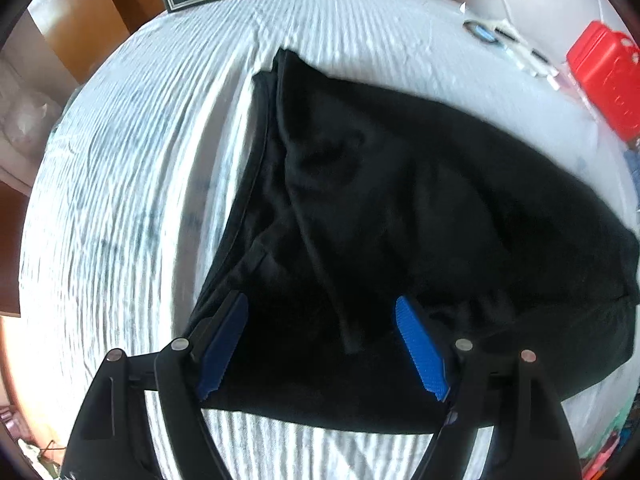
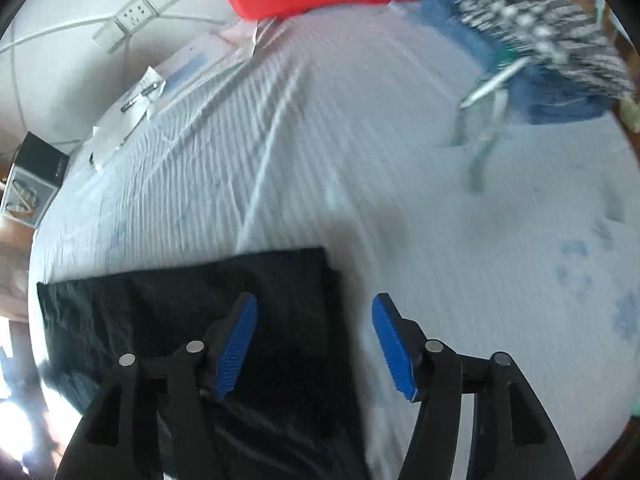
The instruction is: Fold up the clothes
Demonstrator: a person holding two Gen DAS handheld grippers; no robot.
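Two grippers hang over one black garment [image 1: 400, 208] that lies on a striped white sheet [image 1: 132, 184], and neither holds anything. The left gripper [image 1: 322, 354] has its jaws spread wide over the near part of the cloth; the right gripper [image 2: 314, 346] is also spread, one finger above the cloth's right edge and the other above bare sheet. In the left wrist view the garment runs from the centre out toward 3 o'clock, with a narrower doubled part reaching up toward 11 o'clock; a hemmed edge shows along its left side and a raised crease runs down the middle. In the right wrist view it sits from 6 to 9 o'clock with a fairly straight top edge and a square corner. I judge the folding partly done: layers appear stacked, yet the shape looks uneven and lumpy, so at least one more fold and some smoothing seem left. A red box [image 1: 608, 76] rests at 2 o'clock, well apart, and patterned clothes [image 2: 536, 28] wait at 1 o'clock in the right view.
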